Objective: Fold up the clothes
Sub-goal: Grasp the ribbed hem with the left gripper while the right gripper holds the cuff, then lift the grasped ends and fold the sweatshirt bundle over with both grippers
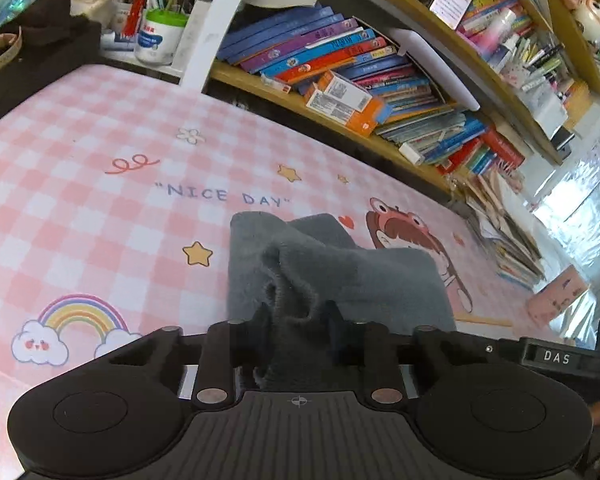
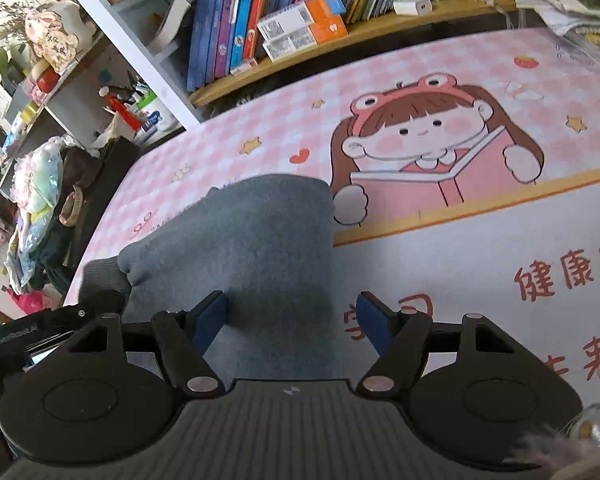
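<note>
Left gripper (image 1: 298, 316) pinches the grey garment's (image 2: 240, 236) bunched edge; right gripper (image 2: 292, 316) gapes above it.

The pink checked mat (image 1: 100, 128) on the tabletop carries the words "NICE DAY" (image 1: 224, 194) in blue capitals, within quote marks, far of the grey cloth. On the mat's white part at the near right stand large red Chinese characters (image 2: 556, 276); the first two read 健康, the rest are cut off. A black bar (image 1: 556, 358) at the right of the left gripper bears "DAS". Book spines (image 1: 340, 52) carry titles, perhaps Chinese, too small to read.
</note>
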{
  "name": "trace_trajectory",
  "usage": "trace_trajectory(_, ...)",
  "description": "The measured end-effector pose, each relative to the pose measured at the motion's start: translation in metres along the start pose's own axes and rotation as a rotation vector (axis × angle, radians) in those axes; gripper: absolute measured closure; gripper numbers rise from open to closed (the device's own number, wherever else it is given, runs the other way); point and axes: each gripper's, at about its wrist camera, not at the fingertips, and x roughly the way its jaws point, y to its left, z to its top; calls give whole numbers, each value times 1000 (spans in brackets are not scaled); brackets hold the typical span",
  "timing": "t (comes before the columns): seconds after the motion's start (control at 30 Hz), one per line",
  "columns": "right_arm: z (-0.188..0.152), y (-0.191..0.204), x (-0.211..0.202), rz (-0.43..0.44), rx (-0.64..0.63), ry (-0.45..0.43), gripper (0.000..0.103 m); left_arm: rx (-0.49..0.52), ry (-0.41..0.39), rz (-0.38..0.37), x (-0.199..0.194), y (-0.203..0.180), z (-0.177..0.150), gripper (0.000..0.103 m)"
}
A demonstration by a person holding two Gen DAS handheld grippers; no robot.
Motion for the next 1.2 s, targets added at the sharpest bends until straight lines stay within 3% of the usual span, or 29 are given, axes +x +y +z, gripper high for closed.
trace_trajectory(0.13, 2, -4, 2, 14, 12, 6, 33, 69, -87, -22, -22, -20, 11, 89)
trace_trajectory(0.2, 3, -5, 2, 29, 17, 3, 33, 58, -101, -18, -28, -22, 14, 89)
trace_trajectory(0.33, 2, -6, 10, 52, 24, 34, 32, -98, 28, 43, 0, 13, 2, 86)
trace_trajectory(0.4, 1, -6, 13, 57, 26, 45, 31, -179, 45, 40, 6, 27, -2, 68)
trace_trajectory(0.47, 1, -7, 15, 59, 26, 51, 31, -152, 59, 79, 6, 25, 3, 51)
trace_trajectory(0.57, 2, -13, 17, 66, 54, 61, 31, -118, 46, 84, 0, 22, 10, 39)
trace_trajectory(0.7, 6, -21, 21, 91, 111, 82, 31, -187, 26, 21, -6, 29, 17, 16)
trace_trajectory(0.77, 7, -24, 25, 108, 141, 101, 31, -203, 52, 2, 1, 30, 17, 16)
trace_trajectory(0.93, 11, -24, 33, 137, 159, 139, 31, -123, 99, 37, 20, 16, 13, 16)
trace_trajectory(1.13, 15, -25, 45, 183, 207, 207, 31, -160, 199, 5, 46, 17, 7, 16)
trace_trajectory(1.2, 16, -20, 45, 170, 183, 214, 36, -160, 208, 7, 49, 14, 7, 17)
